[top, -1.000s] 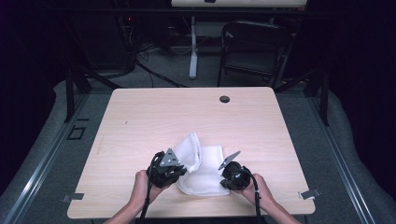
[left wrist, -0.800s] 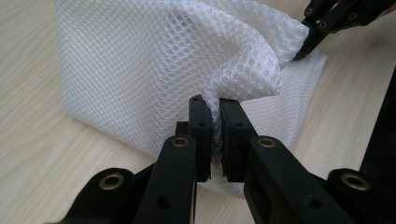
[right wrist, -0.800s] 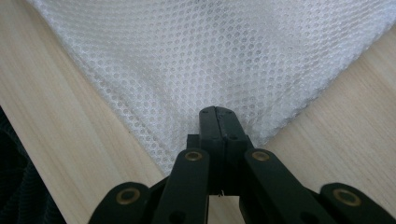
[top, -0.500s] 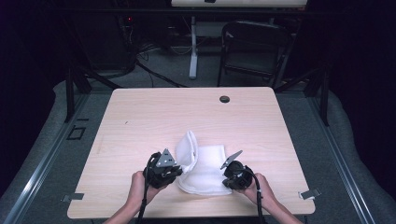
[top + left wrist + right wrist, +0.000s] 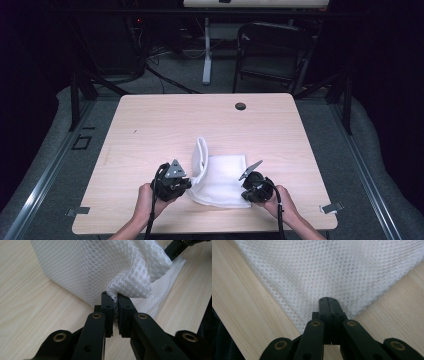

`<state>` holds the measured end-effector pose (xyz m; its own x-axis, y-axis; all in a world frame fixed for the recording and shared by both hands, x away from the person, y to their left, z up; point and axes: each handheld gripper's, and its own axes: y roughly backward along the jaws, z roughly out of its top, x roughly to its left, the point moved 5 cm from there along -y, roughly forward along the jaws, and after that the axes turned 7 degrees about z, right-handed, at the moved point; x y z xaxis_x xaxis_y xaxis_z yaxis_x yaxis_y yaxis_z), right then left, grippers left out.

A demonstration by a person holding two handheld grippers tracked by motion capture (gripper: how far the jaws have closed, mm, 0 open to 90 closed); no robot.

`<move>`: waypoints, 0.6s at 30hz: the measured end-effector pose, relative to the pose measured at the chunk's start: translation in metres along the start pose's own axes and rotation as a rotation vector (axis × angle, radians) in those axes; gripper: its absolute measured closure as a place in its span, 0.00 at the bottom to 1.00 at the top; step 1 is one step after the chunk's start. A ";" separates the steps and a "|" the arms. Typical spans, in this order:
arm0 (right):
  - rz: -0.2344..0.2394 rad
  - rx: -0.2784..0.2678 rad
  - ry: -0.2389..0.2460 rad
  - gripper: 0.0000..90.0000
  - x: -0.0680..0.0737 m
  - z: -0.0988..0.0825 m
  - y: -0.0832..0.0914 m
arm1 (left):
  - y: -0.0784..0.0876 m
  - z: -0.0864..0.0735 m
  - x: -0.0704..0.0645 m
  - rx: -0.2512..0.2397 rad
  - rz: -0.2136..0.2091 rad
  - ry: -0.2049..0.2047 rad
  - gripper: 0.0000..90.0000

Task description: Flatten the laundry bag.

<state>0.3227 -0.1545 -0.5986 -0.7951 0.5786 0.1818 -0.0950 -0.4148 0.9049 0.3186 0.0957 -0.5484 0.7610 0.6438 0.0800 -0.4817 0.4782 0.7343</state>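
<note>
we hold a white mesh cloth (image 5: pixel 220 181) at the near middle of the bench (image 5: pixel 150 125), left gripper (image 5: pixel 113 305) and right gripper (image 5: pixel 328 305) both clamped on its near corners; it looks light, limp, best pinched by edges.

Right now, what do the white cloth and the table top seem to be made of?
The white cloth looks like soft synthetic mesh, matte: a regular pattern of small holes, and it folds limply where the left tongs pinch it. The table top looks like pale wood-grain laminate, smooth; real wood cannot be excluded.
</note>
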 end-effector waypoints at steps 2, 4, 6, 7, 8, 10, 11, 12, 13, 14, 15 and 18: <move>-0.001 0.000 -0.006 1.00 0.000 -0.001 0.000 | 0.000 -0.001 0.001 0.000 -0.002 0.004 0.95; -0.002 0.007 -0.001 1.00 -0.002 -0.001 0.001 | 0.000 -0.002 0.001 0.004 -0.002 -0.001 0.95; -0.001 0.006 -0.003 1.00 -0.002 -0.002 0.002 | 0.000 -0.004 0.001 0.009 -0.001 -0.003 0.95; -0.001 0.010 -0.004 1.00 -0.003 -0.002 0.002 | 0.000 -0.004 0.001 0.011 -0.005 0.000 0.95; -0.001 0.010 -0.004 1.00 -0.003 -0.002 0.002 | 0.000 -0.004 0.002 0.013 -0.008 0.002 0.95; -0.003 0.011 -0.005 1.00 -0.003 -0.002 0.002 | -0.001 -0.006 0.002 0.016 -0.012 0.005 0.95; -0.003 0.005 -0.010 1.00 -0.003 -0.002 0.002 | -0.001 -0.007 0.002 0.026 -0.011 0.000 0.95; -0.003 0.003 -0.013 1.00 -0.003 -0.003 0.002 | -0.002 -0.007 0.001 0.032 -0.014 -0.001 0.95; -0.003 0.010 -0.011 1.00 -0.004 -0.003 0.003 | -0.002 -0.007 0.002 0.032 -0.016 0.000 0.95; -0.002 0.014 -0.013 1.00 -0.004 -0.003 0.003 | -0.002 -0.007 0.002 0.033 -0.015 -0.001 0.95; -0.001 0.010 -0.018 1.00 -0.004 -0.004 0.003 | -0.002 -0.008 0.002 0.036 -0.012 -0.002 0.95; -0.004 0.007 -0.023 1.00 -0.004 -0.004 0.003 | -0.002 -0.009 0.003 0.043 -0.015 0.004 0.95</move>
<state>0.3232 -0.1613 -0.5981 -0.7809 0.5961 0.1867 -0.0938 -0.4074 0.9084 0.3180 0.1024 -0.5554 0.7660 0.6395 0.0659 -0.4511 0.4616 0.7638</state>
